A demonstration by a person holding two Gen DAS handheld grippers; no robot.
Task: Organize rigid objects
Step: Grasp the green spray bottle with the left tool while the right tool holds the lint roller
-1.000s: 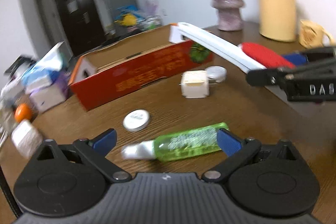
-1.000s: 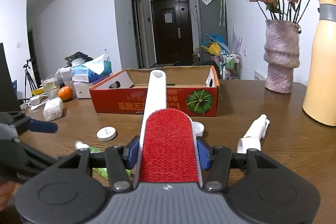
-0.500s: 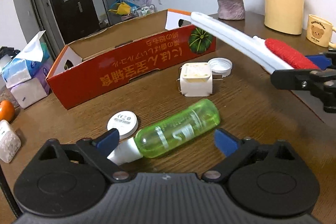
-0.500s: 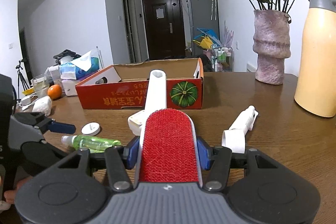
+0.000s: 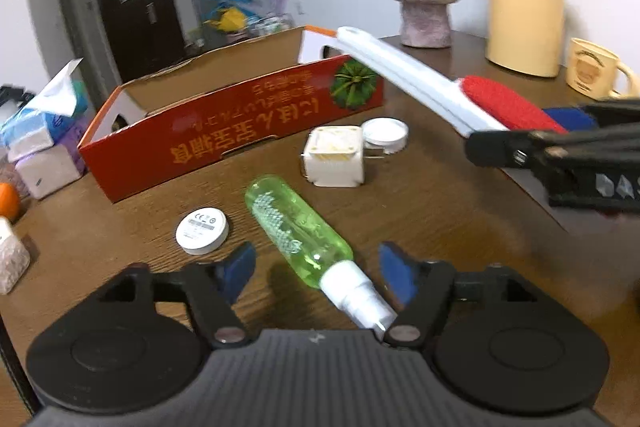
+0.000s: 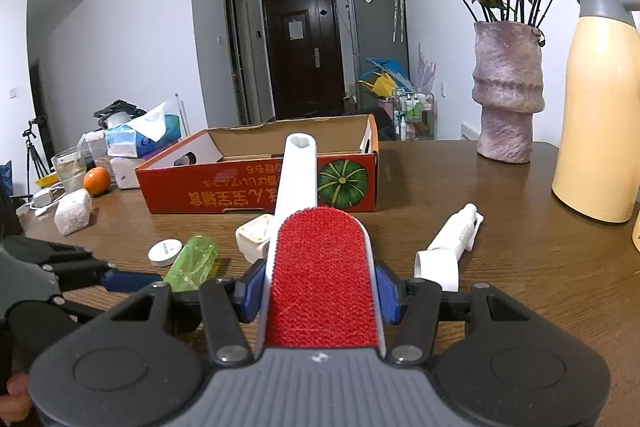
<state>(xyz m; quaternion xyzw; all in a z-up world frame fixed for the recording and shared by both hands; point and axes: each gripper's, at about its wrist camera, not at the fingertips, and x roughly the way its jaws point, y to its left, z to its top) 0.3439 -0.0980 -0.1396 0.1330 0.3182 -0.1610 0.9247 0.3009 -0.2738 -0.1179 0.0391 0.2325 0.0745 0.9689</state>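
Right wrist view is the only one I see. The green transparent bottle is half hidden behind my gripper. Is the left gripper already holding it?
Observer: Not yet. The green transparent spray bottle lies on the brown wooden table between the fingers of the left gripper. The jaws are closing, but the blue pads do not touch it.
Operator: Which way does its cap point?
Observer: Its white spray cap points back toward the left gripper's body.
Operator: Does the red and white lint brush that I hold hide something?
Observer: Yes, a white round lid lies just behind the white cube-shaped plug.
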